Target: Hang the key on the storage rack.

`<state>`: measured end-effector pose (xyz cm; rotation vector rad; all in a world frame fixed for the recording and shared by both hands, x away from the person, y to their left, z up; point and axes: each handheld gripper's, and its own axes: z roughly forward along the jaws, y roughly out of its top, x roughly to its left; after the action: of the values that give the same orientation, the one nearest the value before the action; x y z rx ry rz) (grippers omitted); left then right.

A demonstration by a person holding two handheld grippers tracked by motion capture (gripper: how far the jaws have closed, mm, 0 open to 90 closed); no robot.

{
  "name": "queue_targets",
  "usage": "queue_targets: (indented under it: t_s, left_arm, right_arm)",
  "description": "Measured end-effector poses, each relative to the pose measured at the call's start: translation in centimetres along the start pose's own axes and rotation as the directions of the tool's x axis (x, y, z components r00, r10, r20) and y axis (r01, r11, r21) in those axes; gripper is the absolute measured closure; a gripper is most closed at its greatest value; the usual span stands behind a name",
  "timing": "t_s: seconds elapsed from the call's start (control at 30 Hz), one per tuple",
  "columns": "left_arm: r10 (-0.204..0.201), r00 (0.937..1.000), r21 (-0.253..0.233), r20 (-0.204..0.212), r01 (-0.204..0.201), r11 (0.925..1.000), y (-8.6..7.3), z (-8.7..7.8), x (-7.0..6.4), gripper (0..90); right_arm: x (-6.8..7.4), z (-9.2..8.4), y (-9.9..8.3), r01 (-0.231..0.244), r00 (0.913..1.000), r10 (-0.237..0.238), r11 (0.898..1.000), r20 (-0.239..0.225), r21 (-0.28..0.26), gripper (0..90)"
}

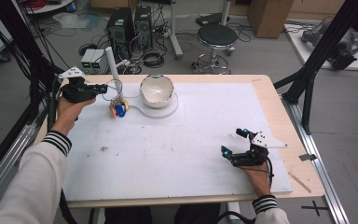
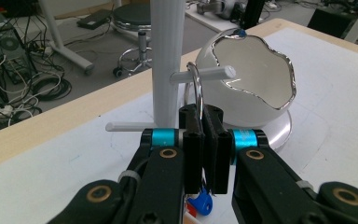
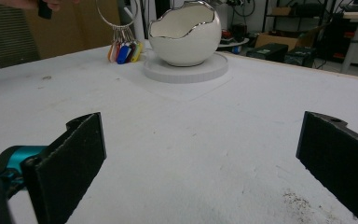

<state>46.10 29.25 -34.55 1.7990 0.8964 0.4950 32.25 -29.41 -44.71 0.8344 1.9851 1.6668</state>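
In the high view, the left gripper (image 1: 103,87) sits at the upper left of the frame, at the white post of a small stand (image 1: 112,65), with a key ring (image 1: 117,86) and its coloured tags (image 1: 119,110) hanging just below. The right gripper (image 1: 233,143) rests at the lower right on the white mat (image 1: 182,140), well apart from the work.

In the left gripper view, the jaws are clamped on the key ring (image 2: 196,84) at centre frame, and the ring loops over a peg (image 2: 205,73) of the stand (image 2: 167,60). The egg-shaped bowl (image 2: 256,79) stands to the right. The hanging looks nearly done; letting go and backing off remain.

In the right gripper view, its jaws stand wide apart with nothing between them; the ring (image 3: 116,14) and tags (image 3: 125,50) hang at upper left, beside the bowl (image 3: 186,32).
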Motion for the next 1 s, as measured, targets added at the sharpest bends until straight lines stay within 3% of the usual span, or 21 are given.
queue_targets:
  t_s: [0.1, 0.2, 0.33, 0.5, 0.6, 0.67, 0.77, 0.8, 0.9, 1.0]
  left_arm:
    - [0.009, 0.9999, 0.003, -0.006, -0.009, 1.0000, 0.0, 0.1, -0.1, 86.2]
    - [0.038, 0.9980, -0.006, -0.051, -0.038, 0.9993, 0.2, 0.0, -0.2, 81.1]
    - [0.053, 0.9965, -0.006, -0.064, -0.053, 0.9986, 0.2, -0.6, -0.4, 66.5]
    - [0.065, 0.9934, -0.040, -0.094, -0.069, 0.9968, -0.6, -2.1, -1.4, 45.6]
    - [0.085, 0.9924, -0.046, -0.089, -0.089, 0.9949, -1.4, -3.2, -2.5, 38.2]
    - [0.112, 0.9914, -0.088, -0.069, -0.118, 0.9891, -2.0, -4.4, -3.5, 32.7]
    - [0.097, 0.9952, -0.131, -0.010, -0.098, 0.9866, -2.8, -5.9, -4.6, 12.4]
    - [0.102, 0.9948, -0.146, 0.002, -0.101, 0.9842, -3.1, -6.4, -5.1, 9.4]
    - [0.108, 0.9940, -0.202, 0.014, -0.103, 0.9740, -4.5, -7.7, -6.4, 2.8]
    - [0.105, 0.9939, -0.250, 0.036, -0.093, 0.9638, -6.1, -8.4, -7.5, 1.7]
  right_arm:
    - [0.0, 0.0, 0.0, 0.000, 1.0000, 0.000, 1.000, 0.002, -0.002, 0.8]
    - [0.0, 0.0, 0.0, -0.008, 1.0000, 0.008, 1.000, 0.003, -0.004, 0.9]
    - [-0.1, -0.2, -0.1, -0.006, 0.9999, 0.006, 1.000, 0.009, -0.021, 0.9]
    - [0.1, -0.1, -0.1, 0.002, 0.9999, -0.001, 1.000, 0.012, -0.014, 0.9]
    - [0.1, -0.1, -0.1, 0.013, 0.9998, -0.013, 1.000, 0.016, -0.012, 0.8]
    - [0.1, -0.1, -0.1, 0.013, 0.9998, -0.013, 1.000, 0.015, -0.008, 0.9]
    - [0.1, -0.1, -0.1, 0.009, 0.9998, -0.009, 1.000, 0.018, -0.010, 0.9]
    - [0.1, -0.1, -0.1, 0.009, 0.9998, -0.009, 1.000, 0.021, -0.010, 0.9]
    - [0.2, -0.1, -0.1, 0.009, 0.9996, -0.008, 1.000, 0.026, -0.009, 0.9]
    - [0.2, -0.1, -0.1, 0.007, 0.9994, -0.007, 1.000, 0.035, -0.013, 0.9]
